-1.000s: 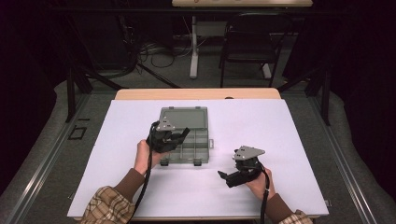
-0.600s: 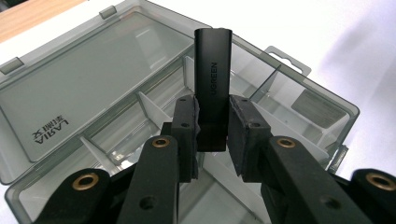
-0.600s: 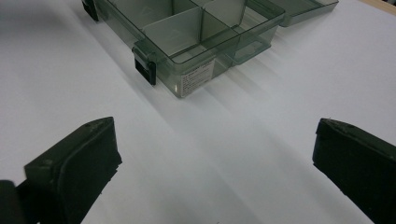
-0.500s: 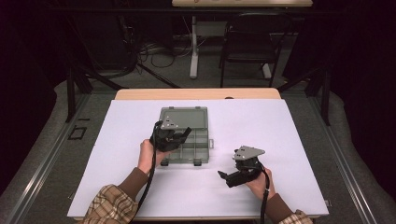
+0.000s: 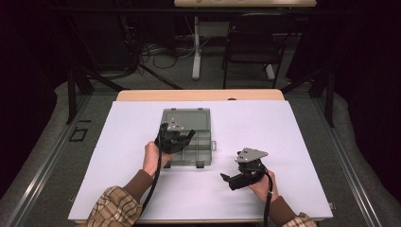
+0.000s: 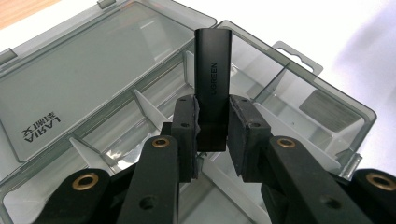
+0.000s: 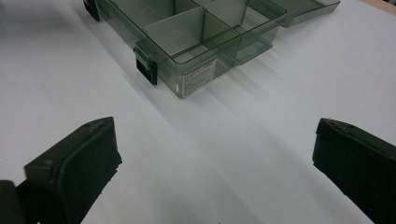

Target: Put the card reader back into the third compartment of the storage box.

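High view first: a white sheet [image 5: 142, 137] covers the table, and a smoky clear plastic organiser box [image 5: 198, 151] lies open a little left of the sheet's middle, its lid [image 5: 187, 118] folded back flat toward the far edge. The left gripper [image 5: 183, 139] hangs over the box's left half, held by the person's left hand [image 5: 153, 158], with a plaid sleeve [image 5: 111, 210] coming in from the near edge.

Left gripper view shows the grip plainly. Both pads [image 6: 187, 135] are pressed against the lower end of a slim black adapter [image 6: 213, 84] (lettered UGREEN down its face), which stands upright between them, its free end rising clear above the jaws. The jaws are drawn in close, no wider than the adapter's body. Below it lie the box's compartments, split by pale dividers [image 6: 144, 107]; the adapter is over the box's middle, though I cannot tell which compartment it hangs above, nor whether its lower end touches the floor.

Right gripper [image 5: 234, 179] sits well apart from the box, near the sheet's near right part, in the right hand [image 5: 262, 187]. Its own view shows the jaws spread wide with nothing between them except bare white sheet, and the box's near corner with a dark latch [image 7: 147, 67] farther off.
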A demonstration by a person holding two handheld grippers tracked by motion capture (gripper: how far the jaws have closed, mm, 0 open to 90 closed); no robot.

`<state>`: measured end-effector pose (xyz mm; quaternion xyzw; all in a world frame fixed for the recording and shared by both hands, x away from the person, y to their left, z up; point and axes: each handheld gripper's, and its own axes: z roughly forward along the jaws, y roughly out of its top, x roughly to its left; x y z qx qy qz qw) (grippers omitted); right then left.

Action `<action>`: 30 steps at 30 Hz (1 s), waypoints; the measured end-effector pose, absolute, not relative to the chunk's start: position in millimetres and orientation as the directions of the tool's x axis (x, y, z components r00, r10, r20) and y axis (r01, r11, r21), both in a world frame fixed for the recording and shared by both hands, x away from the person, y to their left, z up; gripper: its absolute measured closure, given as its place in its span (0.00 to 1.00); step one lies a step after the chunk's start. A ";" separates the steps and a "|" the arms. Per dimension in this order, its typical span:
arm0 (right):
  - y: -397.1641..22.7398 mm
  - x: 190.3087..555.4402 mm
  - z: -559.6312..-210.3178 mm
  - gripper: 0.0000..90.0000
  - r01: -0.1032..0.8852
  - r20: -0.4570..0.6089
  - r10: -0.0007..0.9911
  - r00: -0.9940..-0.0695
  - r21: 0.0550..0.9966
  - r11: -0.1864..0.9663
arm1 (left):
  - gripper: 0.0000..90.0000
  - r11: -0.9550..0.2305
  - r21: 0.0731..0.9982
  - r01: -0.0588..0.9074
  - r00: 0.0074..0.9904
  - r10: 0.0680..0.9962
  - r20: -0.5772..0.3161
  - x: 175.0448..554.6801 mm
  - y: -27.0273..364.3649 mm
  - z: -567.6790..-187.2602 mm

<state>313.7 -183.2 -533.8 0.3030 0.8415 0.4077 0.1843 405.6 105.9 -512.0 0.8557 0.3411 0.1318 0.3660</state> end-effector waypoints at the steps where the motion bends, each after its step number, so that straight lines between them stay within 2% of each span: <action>1: -183.3 313.8 -533.7 0.00 0.360 -0.063 0.659 -0.749 0.796 0.486 | 0.81 -0.495 0.718 0.489 0.730 0.683 -0.027 406.2 105.7 -512.7; 15: -183.1 313.9 -534.0 0.00 0.360 -0.062 0.659 -0.750 0.797 0.485 | 0.81 -0.473 0.731 0.491 0.722 0.690 -0.039 410.6 104.8 -515.8; 22: -183.4 314.2 -534.1 0.00 0.360 -0.062 0.656 -0.752 0.796 0.487 | 0.54 -0.445 0.753 0.485 0.715 0.698 -0.049 408.5 112.3 -510.7; 24: -183.4 314.1 -533.9 0.00 0.360 -0.061 0.656 -0.752 0.797 0.486 | 0.43 -0.441 0.756 0.483 0.709 0.704 -0.042 407.6 115.0 -509.1; 30: -183.8 314.1 -533.7 0.00 0.358 -0.062 0.658 -0.751 0.799 0.484 | 0.25 -0.439 0.767 0.468 0.712 0.702 -0.033 401.7 123.6 -503.8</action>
